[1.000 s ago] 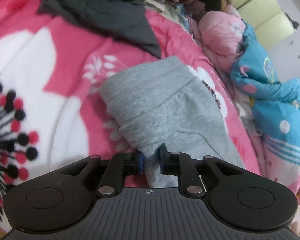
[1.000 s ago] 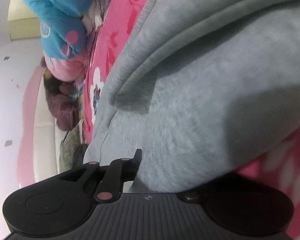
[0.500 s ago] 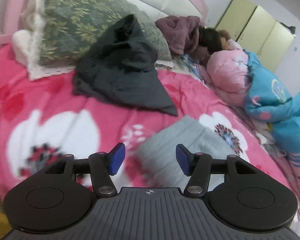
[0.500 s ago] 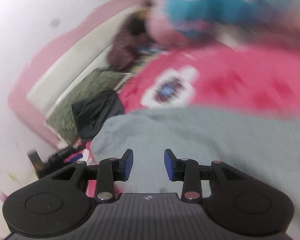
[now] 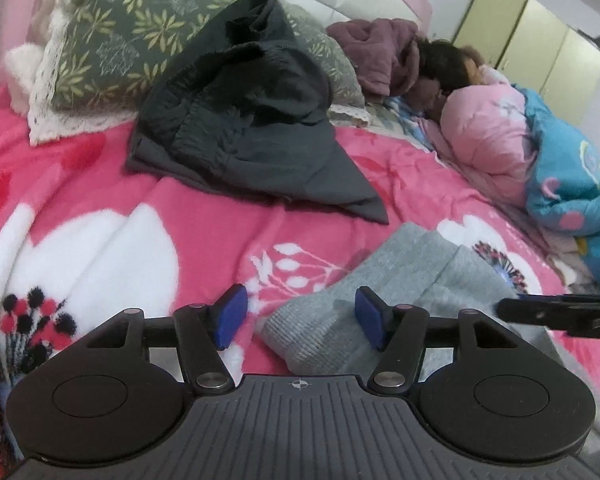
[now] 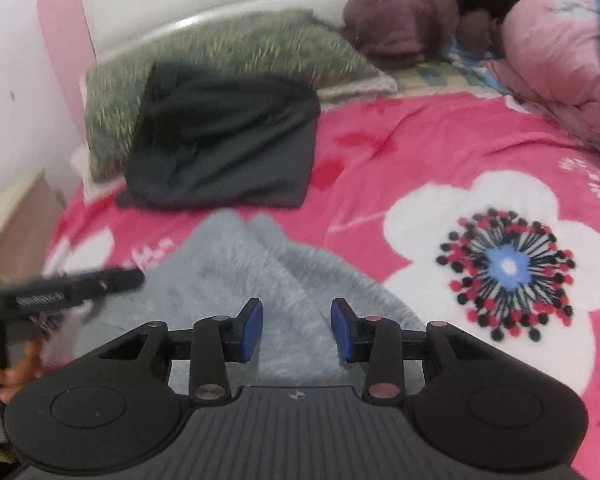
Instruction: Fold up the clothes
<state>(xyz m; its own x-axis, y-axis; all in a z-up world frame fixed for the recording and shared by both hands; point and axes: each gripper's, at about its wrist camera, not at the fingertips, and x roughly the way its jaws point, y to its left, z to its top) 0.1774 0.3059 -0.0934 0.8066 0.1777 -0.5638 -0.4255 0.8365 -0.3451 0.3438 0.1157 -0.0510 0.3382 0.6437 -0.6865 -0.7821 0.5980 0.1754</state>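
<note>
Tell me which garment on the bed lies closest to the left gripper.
The grey garment, lying just ahead of the left gripper and its open jaws. The dark garment lies farther off, heaped against the green pillow.

I see open pink blanket (image 6: 400,152) right of the folded grey garment (image 6: 260,280), while the dark clothes pile (image 5: 244,132) and pillow (image 5: 112,32) block the far side.

green leaf-print pillow (image 5: 112,32) leans on the white headboard (image 6: 220,4).
</note>
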